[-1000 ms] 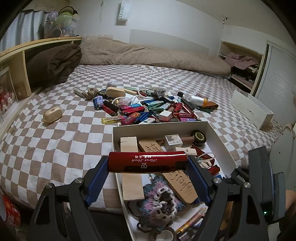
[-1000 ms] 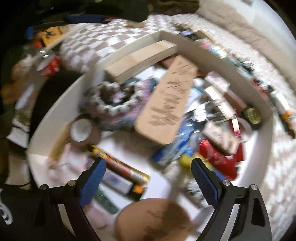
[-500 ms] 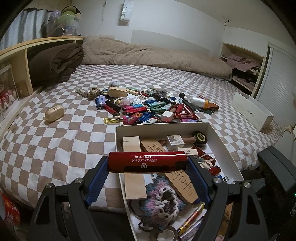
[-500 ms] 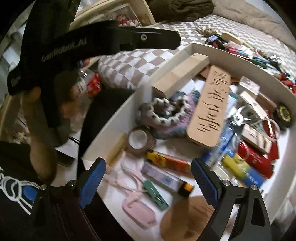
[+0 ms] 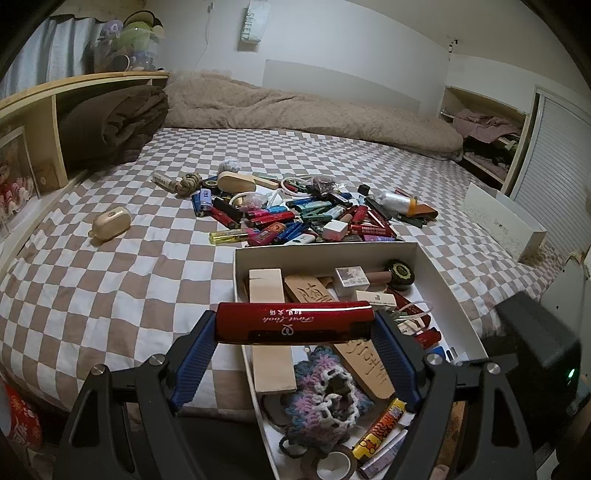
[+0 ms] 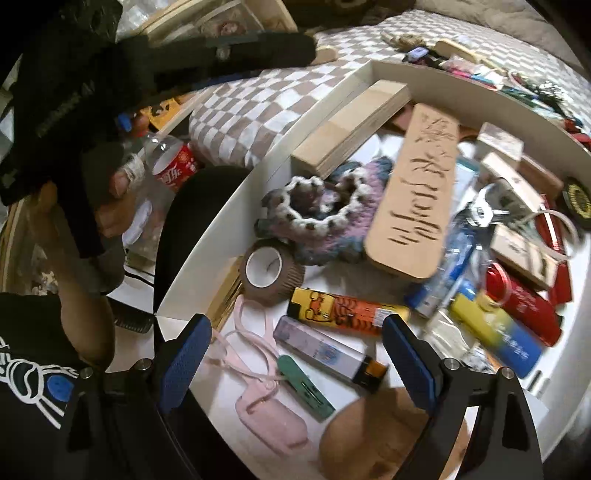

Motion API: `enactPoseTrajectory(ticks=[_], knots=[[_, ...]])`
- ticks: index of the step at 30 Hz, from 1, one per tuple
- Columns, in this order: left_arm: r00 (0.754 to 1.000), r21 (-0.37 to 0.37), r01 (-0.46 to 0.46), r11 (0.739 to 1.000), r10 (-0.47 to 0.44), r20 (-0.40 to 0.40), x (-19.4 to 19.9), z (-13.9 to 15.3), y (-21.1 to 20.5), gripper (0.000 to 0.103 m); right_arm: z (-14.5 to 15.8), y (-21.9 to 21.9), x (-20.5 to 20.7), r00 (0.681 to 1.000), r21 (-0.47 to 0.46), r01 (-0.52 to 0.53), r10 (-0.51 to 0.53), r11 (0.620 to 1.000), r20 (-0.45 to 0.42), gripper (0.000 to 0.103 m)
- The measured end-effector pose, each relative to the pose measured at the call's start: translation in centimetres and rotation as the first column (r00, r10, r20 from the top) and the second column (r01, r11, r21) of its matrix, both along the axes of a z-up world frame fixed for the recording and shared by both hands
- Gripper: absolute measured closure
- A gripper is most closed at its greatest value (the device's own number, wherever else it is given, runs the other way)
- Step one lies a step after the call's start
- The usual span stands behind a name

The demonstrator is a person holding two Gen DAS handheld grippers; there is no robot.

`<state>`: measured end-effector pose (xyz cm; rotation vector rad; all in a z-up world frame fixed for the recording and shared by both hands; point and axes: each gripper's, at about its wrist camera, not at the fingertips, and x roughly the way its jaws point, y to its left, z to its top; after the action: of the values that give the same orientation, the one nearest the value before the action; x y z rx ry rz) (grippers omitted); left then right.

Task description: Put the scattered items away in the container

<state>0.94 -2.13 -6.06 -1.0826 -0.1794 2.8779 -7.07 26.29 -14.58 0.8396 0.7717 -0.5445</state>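
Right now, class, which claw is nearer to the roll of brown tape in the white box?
Right. The right claw hangs open just above the box's near end, close to the tape. The left claw, gripping a red lighter, is higher, farther back.

A white hanging sign [image 5: 252, 20] on the far wall is showing the word "SWEET", running top to bottom. The red lighter [image 5: 293, 322] clamped in the left hand-held gripper [image 5: 293, 332] is carrying upside-down script lettering with a small logo and a row of Chinese characters, too small to make out for certain. The carved wooden plaque [image 6: 415, 188] lying in the white box [image 6: 207, 240] is showing cut-out Chinese calligraphy. The red label on the plastic bottle [image 6: 173, 162] beside the bed is bearing white writing, blurred beyond reading.
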Motion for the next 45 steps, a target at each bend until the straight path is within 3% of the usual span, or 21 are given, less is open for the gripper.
enactPoseTrajectory(ticks=[10,24,28,34,40,45], knots=[[0.995,-0.011,0.084,0.996,-0.083,0.045,0.0,-1.3,2.8,0.020,1.6,1.1,-3.4,0.991,-0.100,0.100,-0.108,0.990,-0.082,0.009],[0.957,-0.002,0.273,0.962,-0.271,0.105,1.4,-3.0,6.7,0.020,3.5,0.2,-7.7,0.951,-0.228,0.218,-0.259,0.949,-0.167,0.009],[0.926,0.015,0.356,0.934,-0.355,0.128,2.2,-3.4,8.2,0.020,3.3,-1.0,-7.8,0.945,-0.242,0.223,-0.270,0.944,-0.183,0.009],[0.848,0.086,0.493,0.866,-0.500,0.172,3.4,-4.5,11.4,0.020,2.8,-2.8,-7.4,0.942,-0.252,0.225,-0.276,0.941,-0.189,0.009],[0.792,0.132,0.549,0.825,-0.564,0.235,3.4,-6.3,14.9,0.020,3.1,-3.9,-7.8,0.941,-0.265,0.247,-0.296,0.932,-0.165,0.009],[0.720,0.112,0.642,0.759,-0.646,0.252,3.9,-7.0,17.6,0.020,3.3,-4.3,-7.9,0.949,-0.272,0.227,-0.276,0.935,-0.156,0.009]])
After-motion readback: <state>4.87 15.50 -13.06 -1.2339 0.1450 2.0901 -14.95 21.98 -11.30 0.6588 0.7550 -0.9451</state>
